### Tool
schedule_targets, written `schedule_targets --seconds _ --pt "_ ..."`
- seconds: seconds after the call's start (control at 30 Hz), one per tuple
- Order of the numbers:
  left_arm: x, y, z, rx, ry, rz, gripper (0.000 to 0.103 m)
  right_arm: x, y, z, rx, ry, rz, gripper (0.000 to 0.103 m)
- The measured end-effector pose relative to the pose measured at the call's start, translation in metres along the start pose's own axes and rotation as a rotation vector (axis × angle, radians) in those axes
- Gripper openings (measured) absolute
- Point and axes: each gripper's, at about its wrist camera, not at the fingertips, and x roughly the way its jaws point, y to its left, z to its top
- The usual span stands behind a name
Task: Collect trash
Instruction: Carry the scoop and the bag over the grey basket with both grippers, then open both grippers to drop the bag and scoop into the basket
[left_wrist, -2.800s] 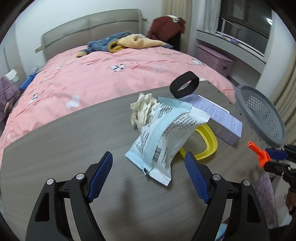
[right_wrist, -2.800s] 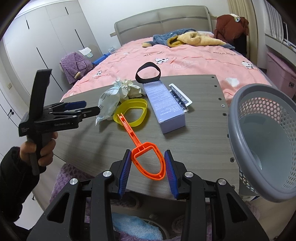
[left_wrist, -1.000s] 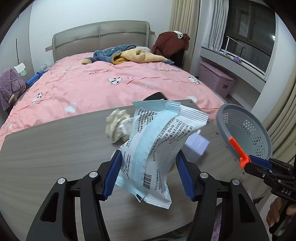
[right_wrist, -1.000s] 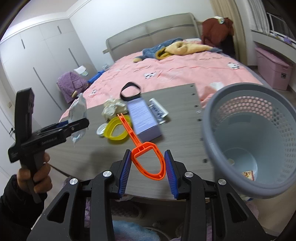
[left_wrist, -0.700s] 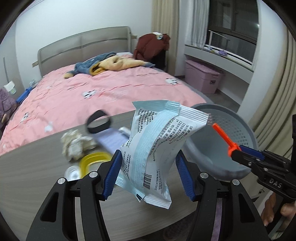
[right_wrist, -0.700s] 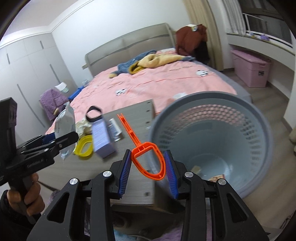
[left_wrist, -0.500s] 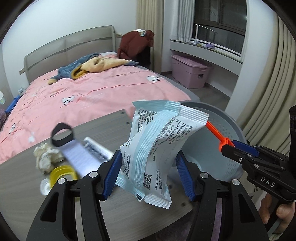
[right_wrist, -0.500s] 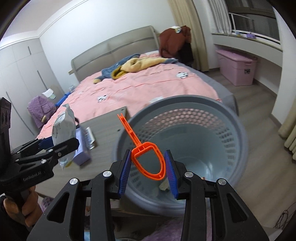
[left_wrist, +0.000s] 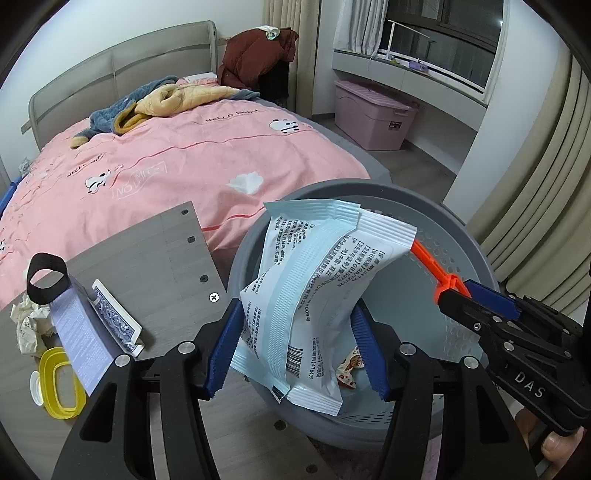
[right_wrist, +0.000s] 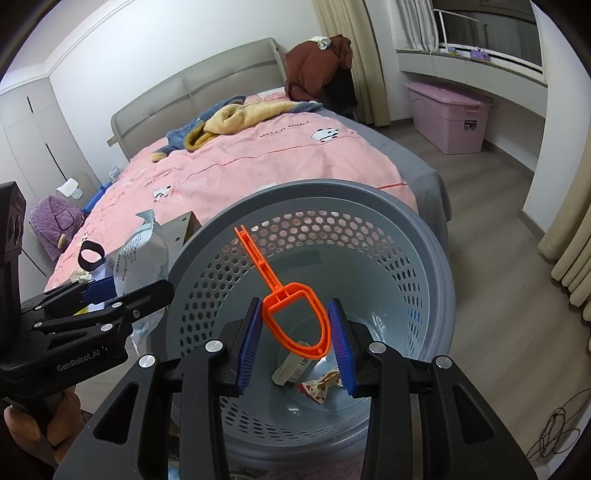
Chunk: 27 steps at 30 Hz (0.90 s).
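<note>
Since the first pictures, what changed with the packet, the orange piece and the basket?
The left hand-held gripper picked the packet off the table and carried it over the basket. The right hand-held gripper brought the orange piece over it too. Neither is released.

Both grippers have black skeletal frames with triangular cut-outs and silver screw heads. The left gripper (left_wrist: 297, 349) and the right gripper (right_wrist: 297, 341) carry ribbed blue fingers (left_wrist: 221, 354). White lettering reads "GenRobot.AI" and "DAS".

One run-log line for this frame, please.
stage: drop-off | left gripper: shut on light-blue packet | right gripper: shut on orange plastic piece | both over grey basket
</note>
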Motion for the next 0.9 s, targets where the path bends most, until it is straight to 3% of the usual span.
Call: schedule_targets --seconds 0.23,0.33,0.43,0.9 --pt "0.006 -0.003 0.003 0.006 0.008 0.011 0.059 0.003 -0.006 0.002 0.000 0.002 -0.019 0.038" --pt "0.006 -0.003 0.006 0.003 0.013 0.010 0.061 0.000 -0.007 0.004 0.004 -0.013 -0.026 0.049" --pt "0.005 -0.004 0.008 0.000 0.008 0.016 0.066 -0.004 -0.008 0.004 0.007 -0.020 -0.032 0.049" --pt "-0.004 -0.008 0.003 -0.002 -0.009 0.041 0.067 -0.010 -0.008 -0.002 0.019 -0.019 -0.032 0.049"
